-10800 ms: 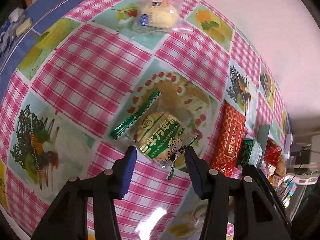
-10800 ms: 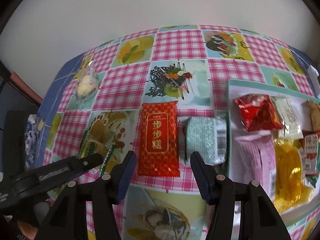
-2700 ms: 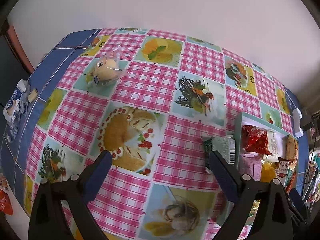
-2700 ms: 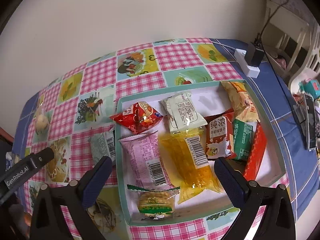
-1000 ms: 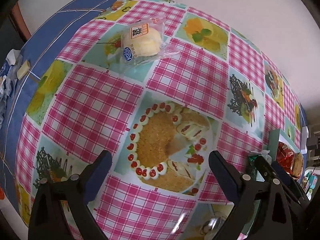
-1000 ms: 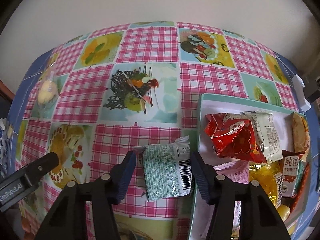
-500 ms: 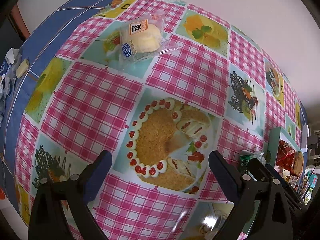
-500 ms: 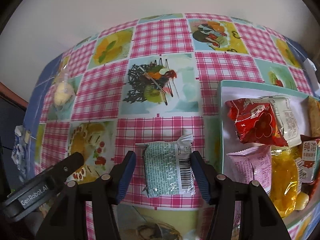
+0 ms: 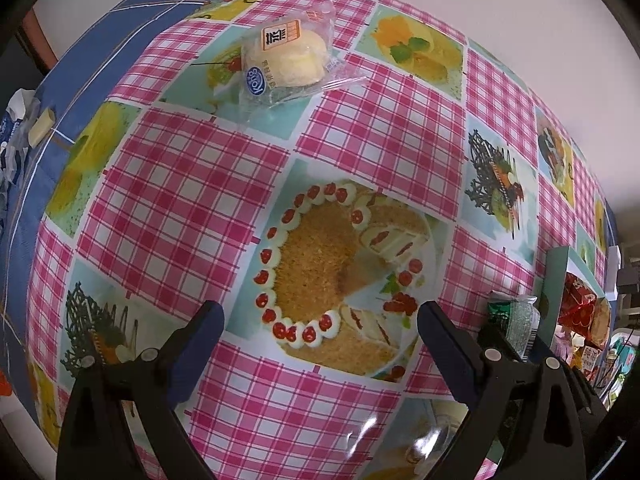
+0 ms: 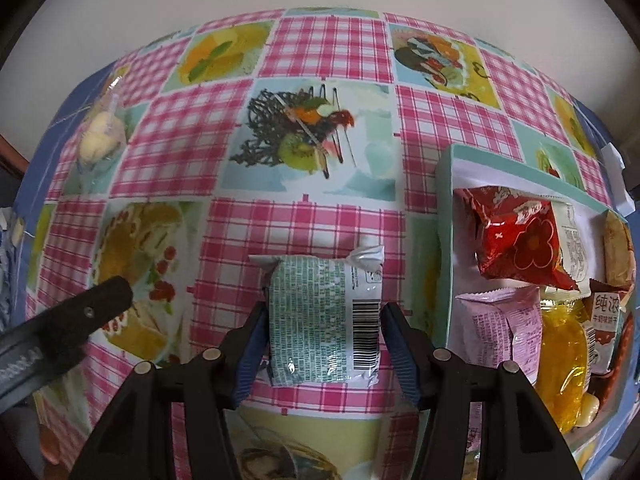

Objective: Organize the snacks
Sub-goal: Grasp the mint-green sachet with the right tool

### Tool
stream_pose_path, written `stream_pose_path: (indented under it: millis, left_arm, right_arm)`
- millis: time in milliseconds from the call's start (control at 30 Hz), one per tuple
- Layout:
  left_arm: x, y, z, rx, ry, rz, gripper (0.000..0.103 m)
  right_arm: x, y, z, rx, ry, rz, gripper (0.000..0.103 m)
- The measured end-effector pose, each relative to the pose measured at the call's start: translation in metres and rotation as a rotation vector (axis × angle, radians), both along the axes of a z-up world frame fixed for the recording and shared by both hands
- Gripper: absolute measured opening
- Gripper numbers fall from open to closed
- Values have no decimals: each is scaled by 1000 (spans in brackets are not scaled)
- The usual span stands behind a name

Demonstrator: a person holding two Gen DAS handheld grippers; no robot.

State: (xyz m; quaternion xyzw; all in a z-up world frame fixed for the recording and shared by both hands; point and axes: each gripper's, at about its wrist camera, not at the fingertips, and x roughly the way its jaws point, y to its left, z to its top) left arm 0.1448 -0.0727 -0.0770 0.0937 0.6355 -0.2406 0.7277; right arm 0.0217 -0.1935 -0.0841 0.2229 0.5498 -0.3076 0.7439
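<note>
Lying between right gripper (image 10: 324, 344) fingers (image 10: 250, 346): green snack packet (image 10: 320, 320).

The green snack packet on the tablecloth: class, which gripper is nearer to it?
Right. The right gripper straddles the green snack packet; the left gripper hangs open over the printed cake, off to its side.

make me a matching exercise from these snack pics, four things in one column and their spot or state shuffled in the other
Things:
1. green-printed foil snack packet
2. clear-wrapped pale yellow bun
3. shiny red flower-print packet
4. left tongs

Places or states:
A. lying inside the teal-rimmed white tray
B. open over the printed cake picture, holding nothing
C. on the checked tablecloth between the right tongs, just outside the tray
D. alone on the far left part of the cloth, near the blue border

Pairs: 1-C, 2-D, 3-A, 4-B
</note>
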Motion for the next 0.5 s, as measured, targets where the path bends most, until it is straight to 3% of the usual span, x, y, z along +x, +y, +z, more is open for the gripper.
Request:
stream_pose_path:
  millis: [133, 333, 500]
  left_arm:
    - [-1, -3, 0, 1, 1, -11, 97]
    - [3, -13, 3, 5, -10, -41, 97]
    - [14, -21, 11, 10, -101, -82, 97]
  right_arm:
    - [-2, 0, -3, -5, 2, 0, 53]
    - [-1, -4, -1, -22, 13, -4, 53]
    - [5, -17, 1, -7, 4, -18, 53]
